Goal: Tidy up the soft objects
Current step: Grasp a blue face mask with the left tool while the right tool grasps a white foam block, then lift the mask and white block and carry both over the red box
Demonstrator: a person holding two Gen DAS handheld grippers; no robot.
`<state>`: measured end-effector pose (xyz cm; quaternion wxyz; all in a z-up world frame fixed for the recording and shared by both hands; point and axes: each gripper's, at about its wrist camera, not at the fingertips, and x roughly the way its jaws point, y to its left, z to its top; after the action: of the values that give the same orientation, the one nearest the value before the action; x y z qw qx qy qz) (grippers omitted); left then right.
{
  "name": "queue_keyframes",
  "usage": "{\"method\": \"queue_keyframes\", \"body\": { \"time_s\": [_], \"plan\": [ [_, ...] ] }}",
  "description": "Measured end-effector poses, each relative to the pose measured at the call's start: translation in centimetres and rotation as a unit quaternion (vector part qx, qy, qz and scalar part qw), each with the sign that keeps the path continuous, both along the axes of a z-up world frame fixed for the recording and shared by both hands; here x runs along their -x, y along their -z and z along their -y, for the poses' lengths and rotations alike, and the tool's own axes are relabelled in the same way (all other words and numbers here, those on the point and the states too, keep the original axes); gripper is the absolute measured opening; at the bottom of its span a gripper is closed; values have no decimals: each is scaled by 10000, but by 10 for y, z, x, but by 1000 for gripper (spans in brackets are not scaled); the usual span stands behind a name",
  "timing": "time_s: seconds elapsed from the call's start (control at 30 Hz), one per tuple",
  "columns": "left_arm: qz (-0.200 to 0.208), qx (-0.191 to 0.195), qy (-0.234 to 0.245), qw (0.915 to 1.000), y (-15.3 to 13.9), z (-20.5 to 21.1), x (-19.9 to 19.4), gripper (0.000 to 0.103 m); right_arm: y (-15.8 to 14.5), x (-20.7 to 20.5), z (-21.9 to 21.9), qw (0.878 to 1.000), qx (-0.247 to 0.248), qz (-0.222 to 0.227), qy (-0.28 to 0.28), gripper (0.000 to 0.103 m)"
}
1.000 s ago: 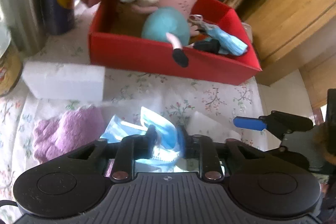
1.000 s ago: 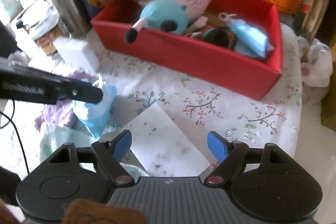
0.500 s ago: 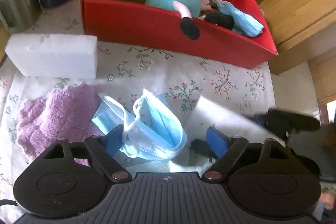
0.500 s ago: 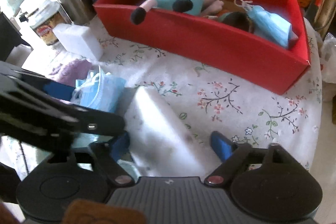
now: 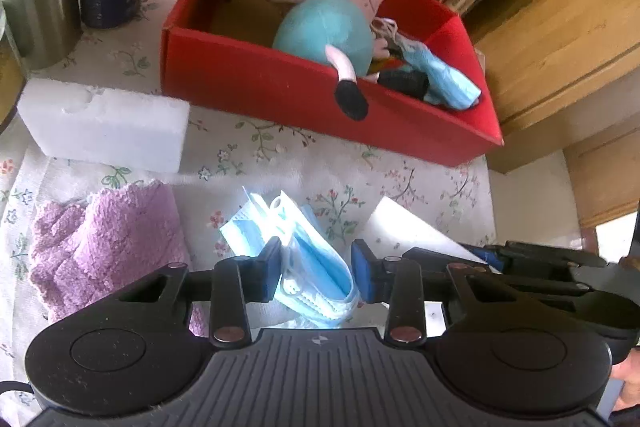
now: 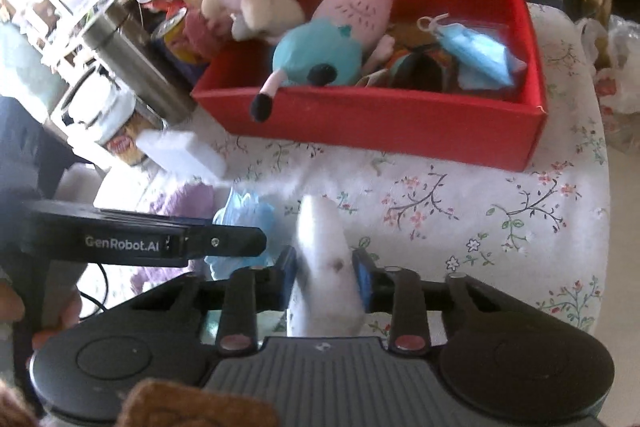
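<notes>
A white sponge (image 6: 326,267) is clamped between the closed-in fingers of the right gripper (image 6: 325,277). A blue face mask (image 5: 308,267) is pinched by the left gripper (image 5: 316,269), whose fingers have just closed, near the red box (image 5: 280,95) on the worktop (image 5: 280,155).

Floral table (image 5: 280,147), red box (image 5: 280,95), sponge (image 5: 104,125)
</notes>
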<state>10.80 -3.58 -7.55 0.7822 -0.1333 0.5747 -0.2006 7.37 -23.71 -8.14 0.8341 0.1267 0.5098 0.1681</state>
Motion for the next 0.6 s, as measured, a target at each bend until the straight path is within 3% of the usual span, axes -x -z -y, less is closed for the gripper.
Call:
{"method": "queue_keyframes", "body": {
  "time_s": [0.2, 0.6],
  "plan": [
    [182, -161, 79, 9997, -6, 5, -1, 37, 6, -1, -2, 9998, -101, -151, -5, 0],
    [337, 201, -65, 9992, -25, -7, -3, 38, -7, -2, 15, 9960, -830, -31, 323, 0]
  ]
}}
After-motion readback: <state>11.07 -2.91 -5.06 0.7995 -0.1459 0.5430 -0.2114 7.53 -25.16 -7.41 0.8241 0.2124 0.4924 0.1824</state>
